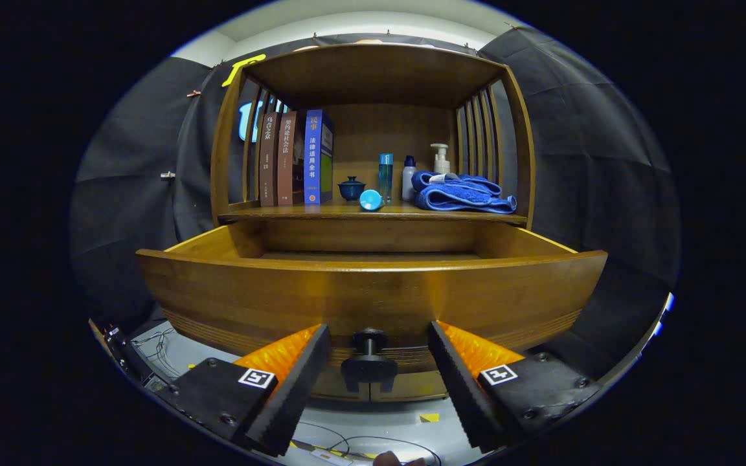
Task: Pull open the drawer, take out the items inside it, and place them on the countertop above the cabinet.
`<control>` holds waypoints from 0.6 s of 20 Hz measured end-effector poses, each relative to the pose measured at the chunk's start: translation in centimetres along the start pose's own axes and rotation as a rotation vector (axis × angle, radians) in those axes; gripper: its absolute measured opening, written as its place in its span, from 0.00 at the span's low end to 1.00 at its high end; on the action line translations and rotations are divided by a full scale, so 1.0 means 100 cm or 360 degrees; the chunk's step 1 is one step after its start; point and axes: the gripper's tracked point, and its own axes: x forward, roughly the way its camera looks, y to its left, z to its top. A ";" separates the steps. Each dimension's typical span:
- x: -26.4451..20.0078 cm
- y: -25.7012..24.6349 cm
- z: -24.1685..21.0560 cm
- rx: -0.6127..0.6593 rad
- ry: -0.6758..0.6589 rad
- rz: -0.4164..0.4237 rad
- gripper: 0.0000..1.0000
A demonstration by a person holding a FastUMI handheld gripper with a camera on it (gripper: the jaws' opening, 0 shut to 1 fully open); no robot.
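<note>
The wooden drawer [373, 294] stands pulled out of the cabinet, its curved front close ahead of me. Its black knob [369, 355] sits between my fingers, touching neither. My gripper [373, 382] is open, fingers wide on either side of the knob. The front panel hides the drawer's inside, so I cannot see what lies in it. Above the drawer is the countertop shelf [321, 210]. It carries a folded blue towel [460, 193], a blue round item [370, 200] on its side, a dark teacup [351, 188], a blue bottle [385, 172], a white bottle [408, 179] and a pump bottle [440, 158].
Three books [295, 158] stand upright at the shelf's left. Slatted wooden sides and a wooden top enclose the shelf. Cables [347, 446] lie on the grey floor below the drawer, and dark equipment [128, 356] sits low beside the left finger.
</note>
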 end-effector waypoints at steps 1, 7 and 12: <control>-0.001 -0.001 -0.003 -0.0024 -0.0001 -0.0006 0.99; 0.004 0.000 0.010 0.0054 -0.0026 0.0009 0.99; 0.038 0.001 0.023 0.0021 -0.0032 0.0000 0.99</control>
